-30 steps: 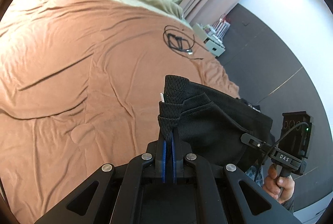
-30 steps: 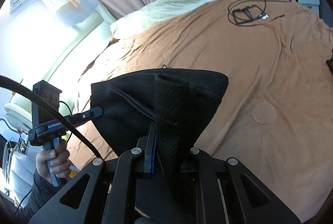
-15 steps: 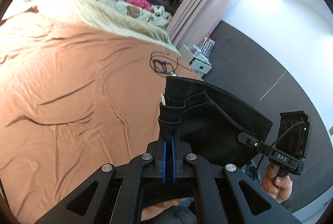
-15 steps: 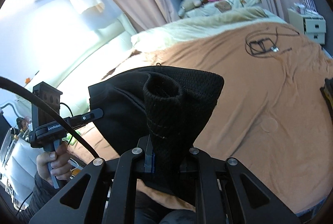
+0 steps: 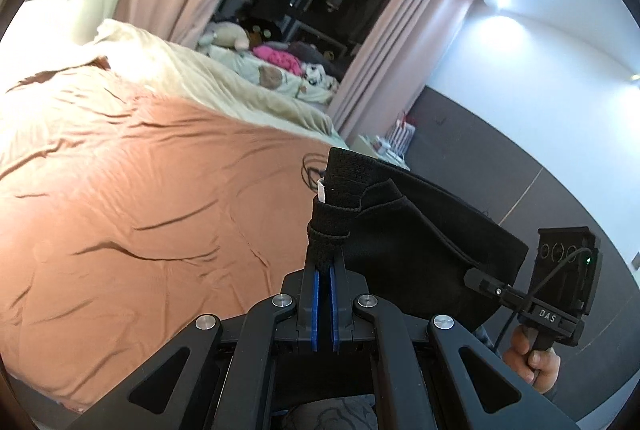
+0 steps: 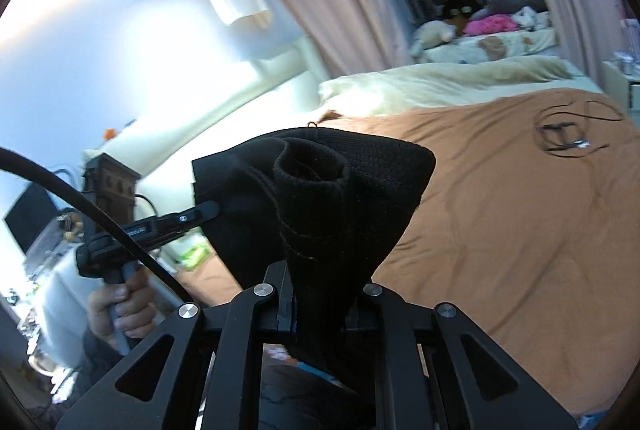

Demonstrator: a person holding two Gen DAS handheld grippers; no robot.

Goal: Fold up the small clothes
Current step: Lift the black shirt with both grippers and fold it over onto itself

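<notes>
A small black mesh garment [image 5: 420,230] hangs in the air between my two grippers, lifted off the brown bedspread [image 5: 140,198]. My left gripper [image 5: 325,258] is shut on one bunched corner of it, beside a white label. My right gripper [image 6: 316,270] is shut on the other corner, where the black garment [image 6: 332,190] bulges over the fingers and hides the pads. In the left wrist view the right gripper's tip [image 5: 482,280] clamps the cloth's far edge, a hand [image 5: 528,360] on its handle. From the right wrist camera, the left gripper's tip [image 6: 200,212] bites the cloth's left edge.
The brown bedspread [image 6: 520,222] is wide and wrinkled. A coil of black cable [image 6: 568,138] lies on it far right. A cream duvet [image 5: 224,86] is bunched at the far end, with plush toys and pink cloth [image 5: 276,56] behind. A white bedside cabinet [image 5: 384,150] stands by the dark wall.
Both grippers have risen with the black garment, and both views now tilt higher, showing curtains, wall and ceiling. The garment stays stretched between them, clear of the bed.
</notes>
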